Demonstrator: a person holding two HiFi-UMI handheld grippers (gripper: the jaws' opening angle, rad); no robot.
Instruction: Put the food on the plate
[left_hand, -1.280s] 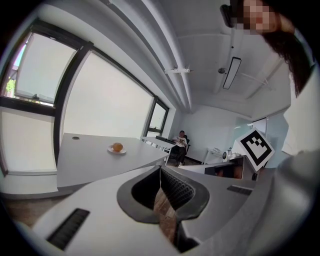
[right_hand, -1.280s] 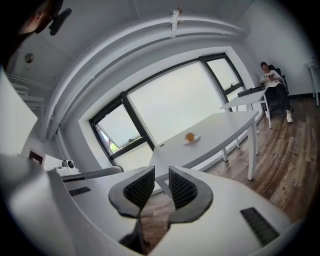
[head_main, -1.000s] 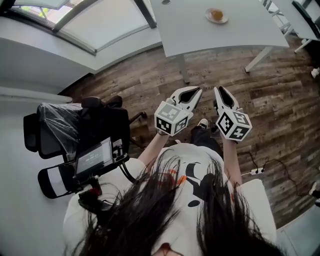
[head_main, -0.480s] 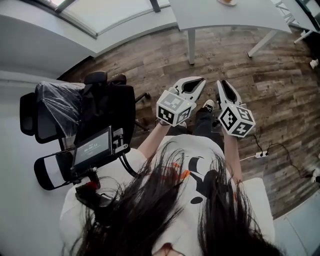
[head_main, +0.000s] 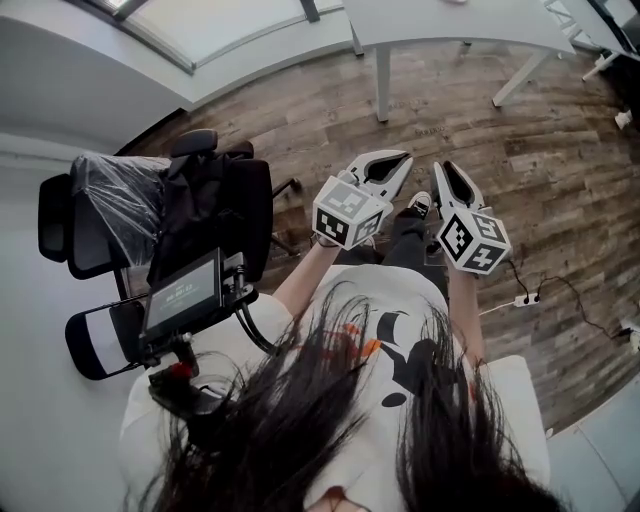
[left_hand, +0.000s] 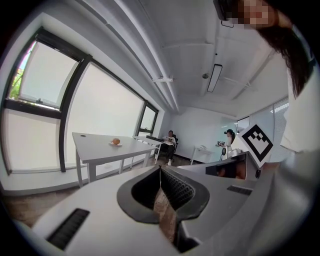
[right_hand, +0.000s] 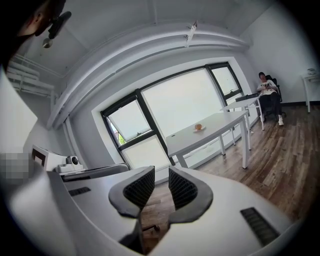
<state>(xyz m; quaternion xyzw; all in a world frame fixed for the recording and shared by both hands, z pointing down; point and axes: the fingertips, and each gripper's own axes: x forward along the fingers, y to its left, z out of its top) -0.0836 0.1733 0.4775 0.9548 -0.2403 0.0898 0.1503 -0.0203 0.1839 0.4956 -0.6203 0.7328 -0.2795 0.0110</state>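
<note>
A small round orange-brown piece of food (left_hand: 115, 141) lies on a little plate (right_hand: 198, 129) on a long white table (head_main: 450, 22), far ahead of both grippers. The head view shows only the table's near edge; the plate is out of that view. I hold my left gripper (head_main: 400, 158) and right gripper (head_main: 443, 168) side by side in front of my body, above the wooden floor and pointing toward the table. The left gripper (left_hand: 160, 169) has its tips together with nothing in them. The right gripper (right_hand: 161, 172) is shut as well, a thin slit showing between its empty pads.
A black office chair (head_main: 205, 215) with a plastic-wrapped backrest stands at my left, and a rig with a small screen (head_main: 185, 305) is beside it. A power strip with its cable (head_main: 525, 298) lies on the floor at right. A seated person (right_hand: 267, 90) is at a far desk.
The head view has tilted down: the table slid toward the top edge and the plate left the frame. Both grippers kept their place in front of my body, still shut.
</note>
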